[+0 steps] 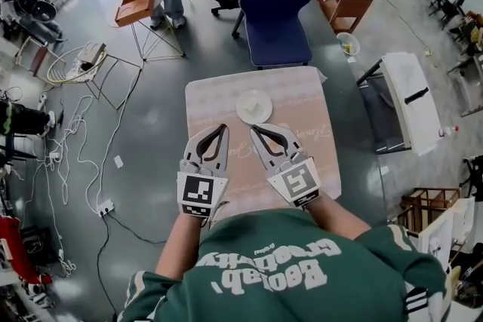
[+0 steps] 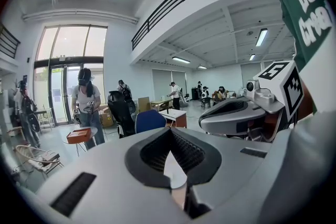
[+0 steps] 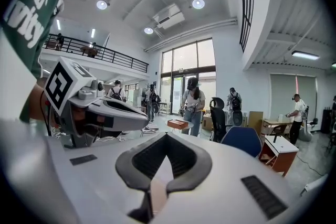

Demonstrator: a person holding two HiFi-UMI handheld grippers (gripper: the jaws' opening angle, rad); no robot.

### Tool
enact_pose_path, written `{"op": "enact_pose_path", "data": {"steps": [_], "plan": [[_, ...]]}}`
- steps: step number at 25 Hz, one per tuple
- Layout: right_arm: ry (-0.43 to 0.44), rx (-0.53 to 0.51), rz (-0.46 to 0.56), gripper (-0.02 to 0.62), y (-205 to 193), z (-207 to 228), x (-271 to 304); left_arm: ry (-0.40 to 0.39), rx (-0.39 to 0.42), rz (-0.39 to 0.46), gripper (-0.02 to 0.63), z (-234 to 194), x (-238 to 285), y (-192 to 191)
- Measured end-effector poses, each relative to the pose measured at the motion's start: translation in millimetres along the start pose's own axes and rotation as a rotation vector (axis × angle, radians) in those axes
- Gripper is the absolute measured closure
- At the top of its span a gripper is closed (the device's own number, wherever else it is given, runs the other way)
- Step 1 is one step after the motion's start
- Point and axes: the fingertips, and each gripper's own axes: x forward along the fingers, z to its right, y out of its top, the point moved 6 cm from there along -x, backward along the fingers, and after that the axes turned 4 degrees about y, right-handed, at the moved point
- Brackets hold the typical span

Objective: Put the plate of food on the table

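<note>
The plate (image 1: 253, 106) rests on the surface (image 1: 302, 109), centred and toward the far edge. Its contents are pale and cannot be resolved. The left gripper (image 1: 221, 129) and right gripper (image 1: 256, 130) are both closed and empty, with their tips just near of the plate. In both gripper views the gripper bodies hide most of the surface. The pale sliver between the left jaws is possibly the plate.

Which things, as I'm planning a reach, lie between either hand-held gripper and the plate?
Nothing visible does. The plate sits on the table, and only bare tabletop shows between it and the left hand-held gripper or the right hand-held gripper. Both are shut and empty.
</note>
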Motion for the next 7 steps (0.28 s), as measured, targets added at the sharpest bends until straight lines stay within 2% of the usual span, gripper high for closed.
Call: {"op": "enact_pose_path", "data": {"steps": [7], "plan": [[-0.003,-0.009,-0.003,0.58,1.3,3.1,2.8,-0.004,0.013,0.001,0.597,-0.6,2.7,2.1]]}}
